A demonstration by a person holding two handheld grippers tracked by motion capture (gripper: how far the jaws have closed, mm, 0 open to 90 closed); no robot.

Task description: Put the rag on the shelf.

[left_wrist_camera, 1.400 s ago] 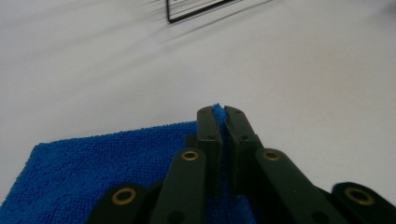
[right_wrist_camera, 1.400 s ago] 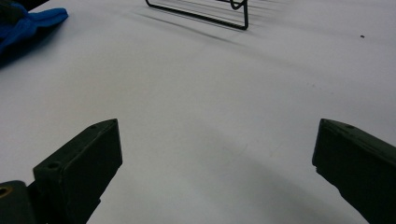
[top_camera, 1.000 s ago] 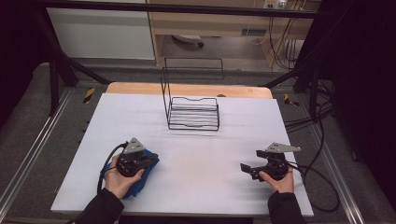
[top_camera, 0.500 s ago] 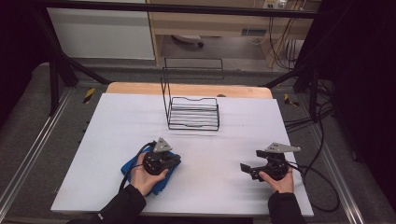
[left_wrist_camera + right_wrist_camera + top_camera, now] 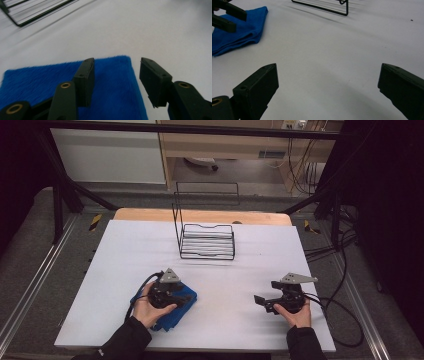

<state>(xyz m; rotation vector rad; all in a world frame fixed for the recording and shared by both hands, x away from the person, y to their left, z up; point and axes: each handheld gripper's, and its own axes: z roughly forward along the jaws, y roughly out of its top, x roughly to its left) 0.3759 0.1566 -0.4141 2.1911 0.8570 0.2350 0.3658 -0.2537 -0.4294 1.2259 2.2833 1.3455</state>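
A folded blue cloth (image 5: 172, 319) lies on the white table top (image 5: 125, 255) near its front left. My left gripper (image 5: 190, 296) hovers over the cloth's right corner, held by a hand. In the left gripper view its jaws have just been opening: the left gripper (image 5: 116, 68) stands open above the blue cloth (image 5: 112, 90), and the pads do not press on it. My right gripper (image 5: 260, 301) rests at the front right, pointing left. In the right gripper view the right gripper (image 5: 328, 80) is wide open over bare table, with the blue cloth (image 5: 244, 27) far off.
A black wire rack (image 5: 207, 241) with a tall back frame stands at the table's middle back; the wire rack (image 5: 25, 13) also edges the left gripper view. Cables trail from both grippers. A wooden strip (image 5: 200, 215) borders the far edge.
The left hand slid right across the table, bringing the blue cloth with it. Its jaws then parted and let the cloth go. The right hand stayed still.
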